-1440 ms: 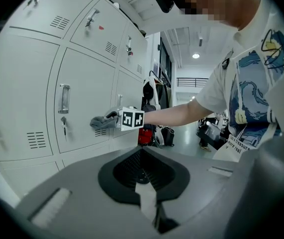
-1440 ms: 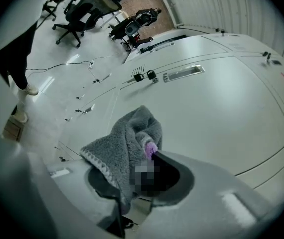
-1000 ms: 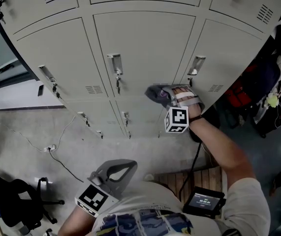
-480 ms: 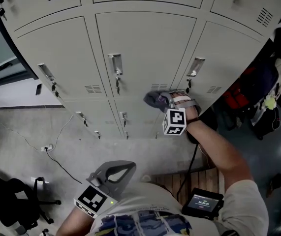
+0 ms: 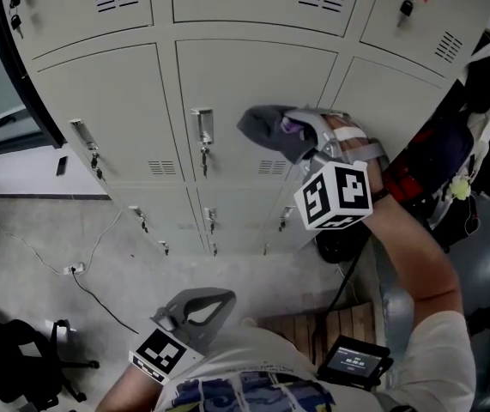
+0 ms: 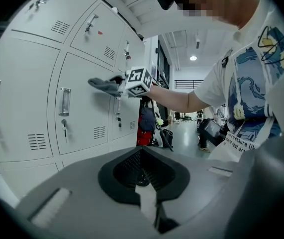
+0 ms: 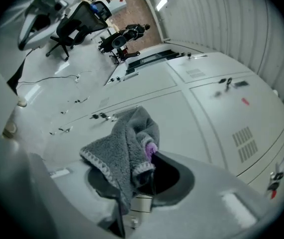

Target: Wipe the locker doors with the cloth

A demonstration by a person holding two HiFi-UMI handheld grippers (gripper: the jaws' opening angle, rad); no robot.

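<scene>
Grey cloth (image 5: 266,125): is hanging bunched over the tip of the right tool (image 5: 305,136), whose jaws are clamping it, at the middle locker door (image 5: 245,67), right of its handle (image 5: 201,127). Left tool (image 5: 195,309): is hanging low, well apart, jaws meeting on nothing.

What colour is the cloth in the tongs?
Grey cloth, a purple patch; right gripper view shows it best.

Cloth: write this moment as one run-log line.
right gripper: shut on cloth | cloth: at locker door | left gripper: shut, empty
</scene>
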